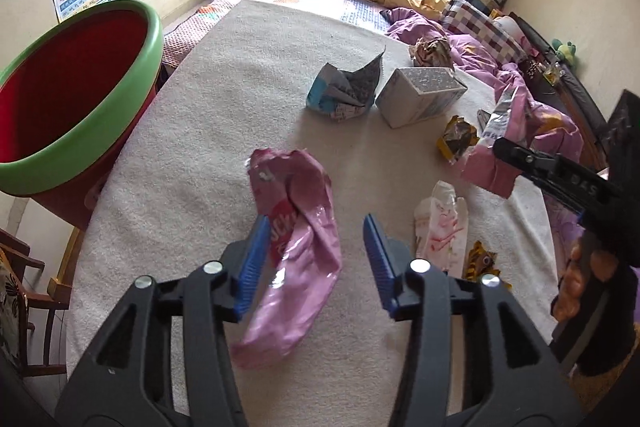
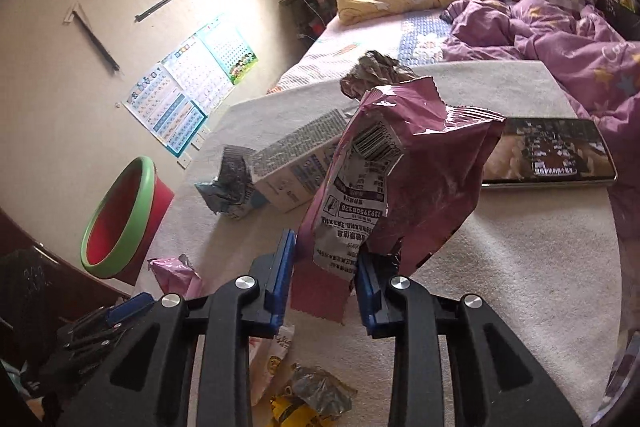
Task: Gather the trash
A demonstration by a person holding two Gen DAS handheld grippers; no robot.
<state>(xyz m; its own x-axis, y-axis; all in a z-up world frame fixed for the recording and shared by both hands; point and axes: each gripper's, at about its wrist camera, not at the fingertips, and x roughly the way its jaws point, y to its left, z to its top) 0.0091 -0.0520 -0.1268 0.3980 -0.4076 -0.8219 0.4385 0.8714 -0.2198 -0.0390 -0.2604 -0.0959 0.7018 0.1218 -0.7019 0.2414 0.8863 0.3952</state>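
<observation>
My left gripper (image 1: 316,247) stands open low over the cream blanket (image 1: 192,155). A light pink plastic wrapper (image 1: 304,239) lies between its blue pads, close against the left one, with a gap to the right one. My right gripper (image 2: 326,267) is shut on a dark pink snack bag (image 2: 404,179), which stands up from its pads with the barcode side showing. In the left wrist view that right gripper (image 1: 505,151) is at the right edge with the same bag (image 1: 488,167) at its tip. The red bin with a green rim (image 1: 80,99) stands at the bed's left edge.
On the blanket lie a crumpled blue-white carton (image 1: 344,87), a white box (image 1: 420,95), a ball of brown paper (image 1: 430,51), a yellow-black wrapper (image 1: 458,139), a white-pink wrapper (image 1: 440,227) and a tablet (image 2: 548,151). A purple quilt (image 2: 560,43) is bunched at the right.
</observation>
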